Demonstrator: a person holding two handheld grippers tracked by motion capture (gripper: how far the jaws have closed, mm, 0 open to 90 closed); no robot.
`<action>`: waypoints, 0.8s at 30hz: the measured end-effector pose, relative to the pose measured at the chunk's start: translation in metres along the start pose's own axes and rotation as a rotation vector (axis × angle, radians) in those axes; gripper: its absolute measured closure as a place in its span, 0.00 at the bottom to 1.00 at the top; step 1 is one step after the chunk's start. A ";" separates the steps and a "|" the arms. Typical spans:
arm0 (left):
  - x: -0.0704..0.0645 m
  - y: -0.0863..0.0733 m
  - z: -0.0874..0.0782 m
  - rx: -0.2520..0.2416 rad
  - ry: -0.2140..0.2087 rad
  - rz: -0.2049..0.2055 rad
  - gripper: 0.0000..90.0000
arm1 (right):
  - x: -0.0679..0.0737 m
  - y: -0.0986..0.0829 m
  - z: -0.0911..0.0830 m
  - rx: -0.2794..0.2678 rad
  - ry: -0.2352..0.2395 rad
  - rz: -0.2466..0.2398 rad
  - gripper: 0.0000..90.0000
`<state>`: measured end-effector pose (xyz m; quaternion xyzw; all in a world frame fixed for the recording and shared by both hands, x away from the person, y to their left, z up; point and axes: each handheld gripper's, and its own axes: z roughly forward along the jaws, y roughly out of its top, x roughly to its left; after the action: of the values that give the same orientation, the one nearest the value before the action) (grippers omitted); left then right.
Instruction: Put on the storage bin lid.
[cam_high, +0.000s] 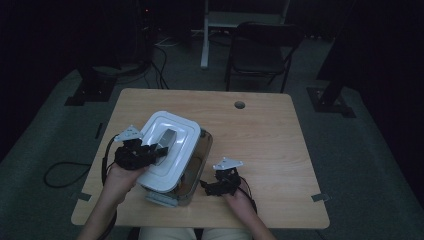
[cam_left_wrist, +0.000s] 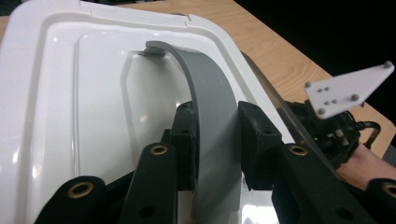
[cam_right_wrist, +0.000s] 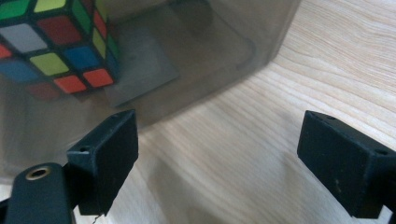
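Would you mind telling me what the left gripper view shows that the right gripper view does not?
The left gripper view alone has the white lid with its grey handle, which the left gripper clamps between its jaws. The right gripper view alone has a colourful puzzle cube seen through the smoky transparent box, with the right gripper open beside the box, holding nothing. Both show the light wooden table.
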<state>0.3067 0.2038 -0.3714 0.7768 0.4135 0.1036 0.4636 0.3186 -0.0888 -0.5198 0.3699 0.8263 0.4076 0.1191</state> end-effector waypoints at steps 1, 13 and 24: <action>0.000 0.000 0.001 0.000 -0.008 0.002 0.79 | 0.000 0.001 0.002 0.001 0.000 0.007 0.14; 0.003 -0.006 0.004 0.013 0.002 -0.036 0.79 | 0.017 0.016 0.022 0.002 0.021 -0.030 0.14; 0.005 -0.008 0.013 0.026 -0.016 -0.059 0.78 | 0.004 0.015 0.008 -0.035 0.000 -0.001 0.14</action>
<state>0.3128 0.2009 -0.3864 0.7709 0.4341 0.0784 0.4595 0.3277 -0.0750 -0.5133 0.3672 0.8193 0.4219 0.1259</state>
